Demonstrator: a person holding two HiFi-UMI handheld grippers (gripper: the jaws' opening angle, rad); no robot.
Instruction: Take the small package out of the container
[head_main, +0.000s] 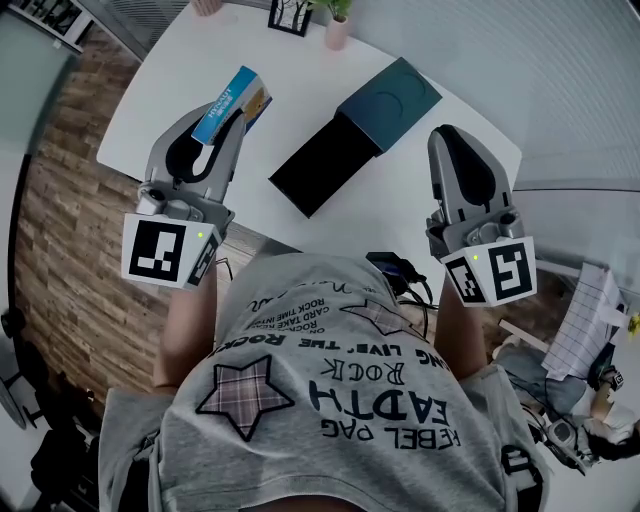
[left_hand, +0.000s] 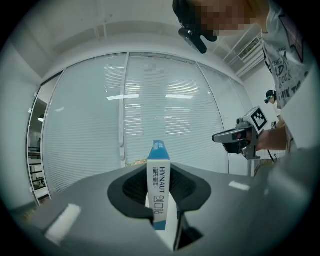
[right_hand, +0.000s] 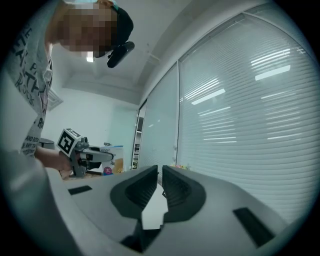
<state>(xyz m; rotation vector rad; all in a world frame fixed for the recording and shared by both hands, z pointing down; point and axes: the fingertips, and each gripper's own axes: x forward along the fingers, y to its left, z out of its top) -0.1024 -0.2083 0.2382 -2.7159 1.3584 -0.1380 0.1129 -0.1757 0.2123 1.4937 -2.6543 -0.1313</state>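
My left gripper is shut on a small blue-and-white package, held level above the left part of the white table. In the left gripper view the package stands upright between the pads, its printed edge facing the camera. The container, a dark teal sleeve with a black inner tray slid out toward me, lies in the middle of the table. My right gripper hovers to the container's right, jaws together and nothing between them. Each gripper view shows the other gripper off to the side.
A pink plant pot and a black picture frame stand at the table's far edge, next to someone's hand. Wooden floor lies left of the table. A wall of glass with blinds faces both grippers.
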